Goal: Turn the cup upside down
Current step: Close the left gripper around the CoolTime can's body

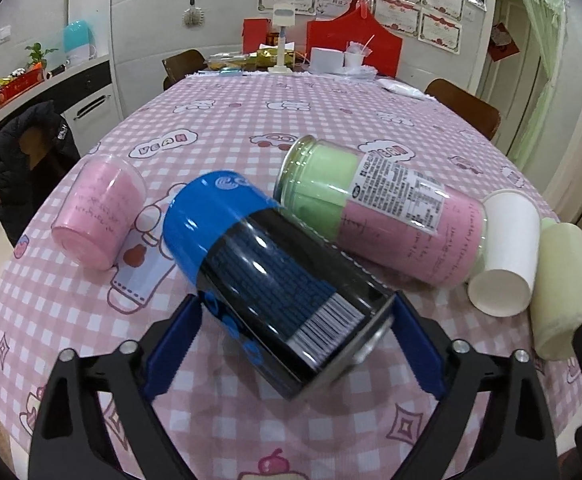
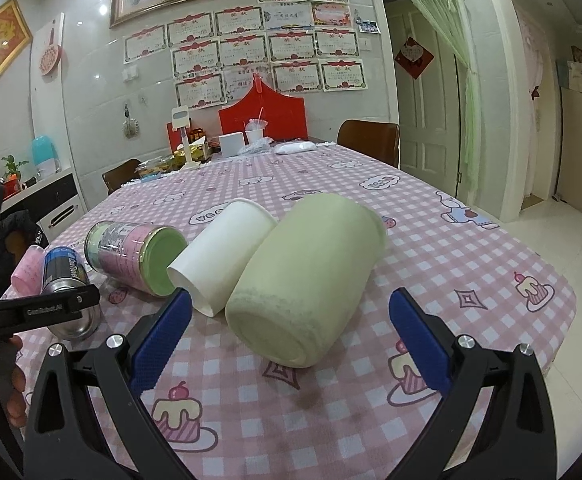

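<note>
Blue-and-black glossy cylindrical cup (image 1: 267,264) lies tilted on its side on the pink checked table (image 1: 251,120), blue end pointing away, metallic rim end with barcode label toward the camera. Left claw (image 1: 295,344) has its blue pads on either side of the rim end, pinching the cup; left pad looks to be touching the wall, right pad against the rim edge

Around it, all on their sides:
- small pink fuzzy cup (image 1: 99,212) to the left, apart from the blue one
- clear jar with green and pink filling and a printed label (image 1: 371,204) just behind, its mouth end touching or nearly touching the blue cup's far end
- white paper cup (image 1: 507,256) next to the jar's base
- pale green fuzzy cup (image 2: 307,276) beside the paper cup, touching it

Right claw (image 2: 291,340) is spread wide, hovering low with the pale green cup's base between its pads, neither pad in contact

Far end of the table is cluttered: white lamp (image 1: 283,36), red boxes (image 1: 355,40); brown chairs (image 1: 463,108) round the edge
</note>
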The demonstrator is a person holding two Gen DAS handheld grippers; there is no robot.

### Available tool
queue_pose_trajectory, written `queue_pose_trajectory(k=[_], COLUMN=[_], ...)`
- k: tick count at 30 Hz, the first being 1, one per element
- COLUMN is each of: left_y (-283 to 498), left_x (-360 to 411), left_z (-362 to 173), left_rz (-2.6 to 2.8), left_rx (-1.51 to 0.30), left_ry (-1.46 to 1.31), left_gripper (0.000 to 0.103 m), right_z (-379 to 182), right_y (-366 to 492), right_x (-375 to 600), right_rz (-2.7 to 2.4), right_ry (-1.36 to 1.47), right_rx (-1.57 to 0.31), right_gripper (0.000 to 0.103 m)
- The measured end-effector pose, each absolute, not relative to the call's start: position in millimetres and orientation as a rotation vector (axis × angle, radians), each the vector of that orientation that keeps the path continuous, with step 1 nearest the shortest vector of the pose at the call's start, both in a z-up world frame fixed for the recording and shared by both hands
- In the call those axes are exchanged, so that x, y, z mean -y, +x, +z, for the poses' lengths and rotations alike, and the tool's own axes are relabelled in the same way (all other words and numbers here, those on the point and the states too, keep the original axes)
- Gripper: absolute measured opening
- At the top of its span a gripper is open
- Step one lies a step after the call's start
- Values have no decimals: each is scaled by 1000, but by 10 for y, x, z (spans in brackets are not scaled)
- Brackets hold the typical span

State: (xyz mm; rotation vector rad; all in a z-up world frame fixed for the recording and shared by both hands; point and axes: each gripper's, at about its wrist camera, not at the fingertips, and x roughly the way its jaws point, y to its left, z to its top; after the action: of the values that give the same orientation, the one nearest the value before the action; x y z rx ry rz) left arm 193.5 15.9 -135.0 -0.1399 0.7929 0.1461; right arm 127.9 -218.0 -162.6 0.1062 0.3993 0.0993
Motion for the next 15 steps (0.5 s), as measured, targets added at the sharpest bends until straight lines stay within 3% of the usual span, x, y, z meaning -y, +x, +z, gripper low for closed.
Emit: queue_pose_trajectory(k=[8, 15], left_y=[1705, 1425], left_x=[-196, -97], left_z=[-1338, -1331], left_rz=[52, -69], left_rx=[-792, -801], left_ry=[-144, -96], left_gripper=[80, 77], right_z=[-1585, -1538], right_y=[1214, 1128], right_x=[2086, 2016], right_rz=[98, 86], right_ry=[84, 63], right_rx=[-393, -387], right_gripper=[95, 95])
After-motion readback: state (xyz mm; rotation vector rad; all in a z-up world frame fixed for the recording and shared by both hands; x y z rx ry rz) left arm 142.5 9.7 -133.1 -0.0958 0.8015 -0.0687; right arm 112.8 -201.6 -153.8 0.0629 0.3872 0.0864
